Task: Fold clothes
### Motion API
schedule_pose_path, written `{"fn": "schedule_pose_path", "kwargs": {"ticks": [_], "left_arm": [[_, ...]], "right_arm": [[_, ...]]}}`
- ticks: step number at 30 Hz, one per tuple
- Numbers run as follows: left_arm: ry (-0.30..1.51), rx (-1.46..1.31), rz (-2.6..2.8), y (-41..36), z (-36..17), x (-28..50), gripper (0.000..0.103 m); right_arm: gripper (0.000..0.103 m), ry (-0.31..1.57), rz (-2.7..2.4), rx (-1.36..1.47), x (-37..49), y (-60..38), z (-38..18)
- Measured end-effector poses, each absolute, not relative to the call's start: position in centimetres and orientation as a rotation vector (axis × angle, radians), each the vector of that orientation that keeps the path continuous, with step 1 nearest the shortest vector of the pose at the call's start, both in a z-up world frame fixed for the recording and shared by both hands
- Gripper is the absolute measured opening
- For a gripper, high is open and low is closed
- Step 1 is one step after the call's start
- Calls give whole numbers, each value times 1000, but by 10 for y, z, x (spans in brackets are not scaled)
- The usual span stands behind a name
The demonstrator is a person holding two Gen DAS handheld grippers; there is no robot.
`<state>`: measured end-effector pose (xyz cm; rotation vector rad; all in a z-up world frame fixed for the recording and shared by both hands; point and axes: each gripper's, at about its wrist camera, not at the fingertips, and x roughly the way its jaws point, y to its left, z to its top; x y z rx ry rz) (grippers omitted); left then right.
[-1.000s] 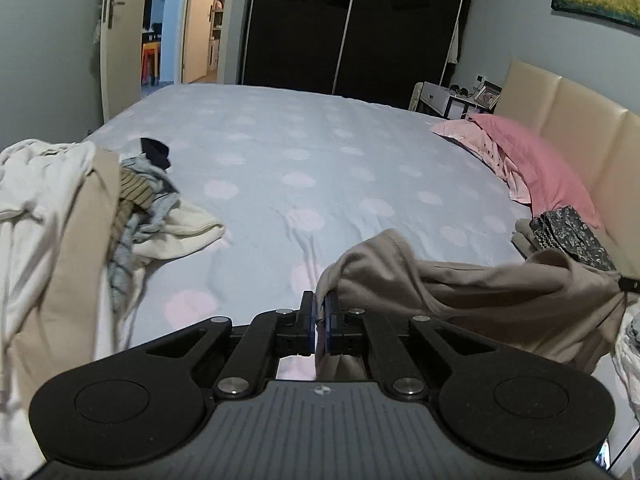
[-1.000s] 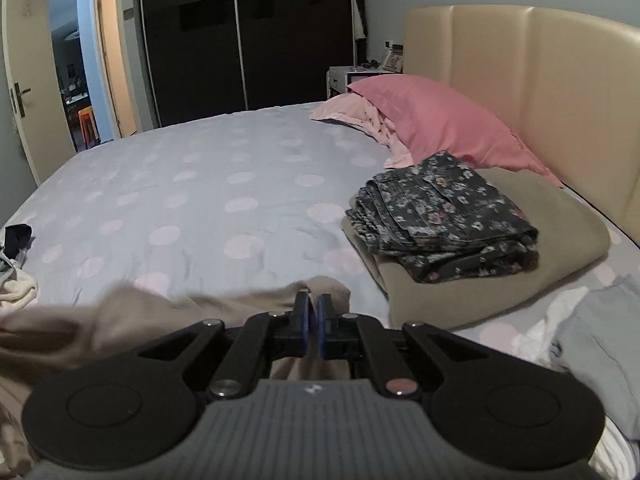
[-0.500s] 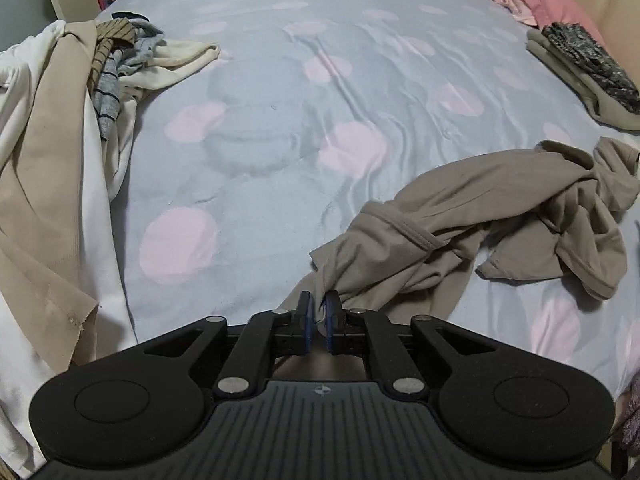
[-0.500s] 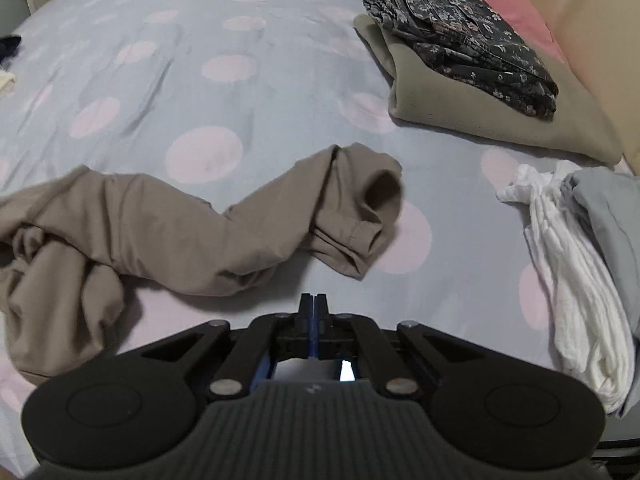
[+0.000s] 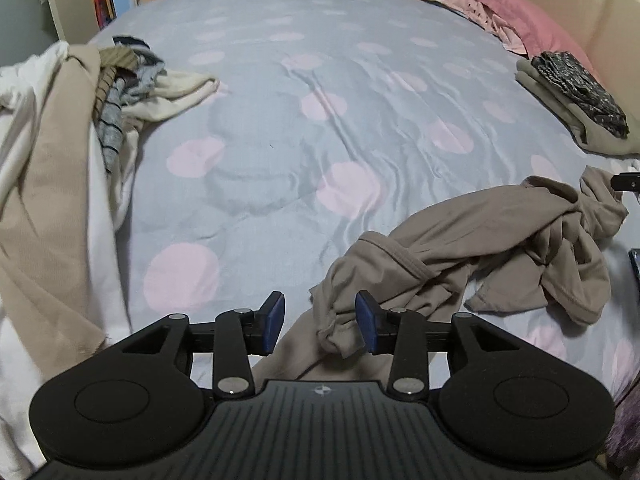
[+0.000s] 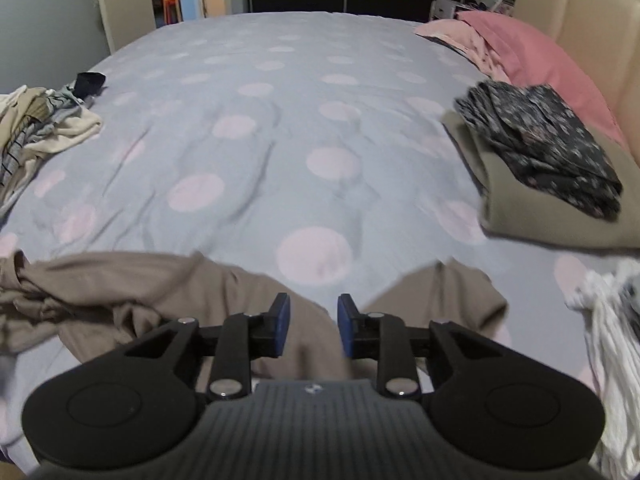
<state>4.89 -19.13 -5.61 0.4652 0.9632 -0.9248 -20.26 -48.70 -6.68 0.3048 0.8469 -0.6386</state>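
Tan top lies crumpled on the bed along its near edge, stretched sideways, one bunched end between the left gripper pads, the other end under the right gripper. Left jaws have just been opening, now parted about halfway; cloth sits in the gap, brushing the right-side pad but not pinched. Right jaws have also just been opening, a narrower gap, with tan fabric below and between them, loose, not clamped (right view is a bit blurred).

Folded stack near the bed's right edge by the headboard: olive piece underneath, dark floral piece on top. Pink pillow beyond it at the far right corner. White cloth with something grey beside it at the near right corner.

Unfolded pile along the left edge: white, beige, striped and cream garments heaped together. Small dark item just past the pile.

Sheet is grey-blue with pink dots, middle of it bare and wrinkled
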Motion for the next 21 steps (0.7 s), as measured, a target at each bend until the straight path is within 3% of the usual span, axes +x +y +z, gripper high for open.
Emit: {"fn": "schedule_pose_path", "kwargs": {"ticks": [15, 17, 19, 21], "left_arm": [[1089, 526, -874, -206, -89, 65, 35], [1094, 524, -868, -206, -89, 66, 33], [1091, 522, -874, -208, -87, 65, 20], [1071, 522, -877, -211, -82, 62, 9]], "right_arm": [[35, 1015, -504, 379, -141, -522, -126], [30, 1044, -486, 382, -142, -520, -131], [8, 1033, -479, 350, -145, -515, -127], [6, 1013, -491, 326, -150, -512, -118]]}}
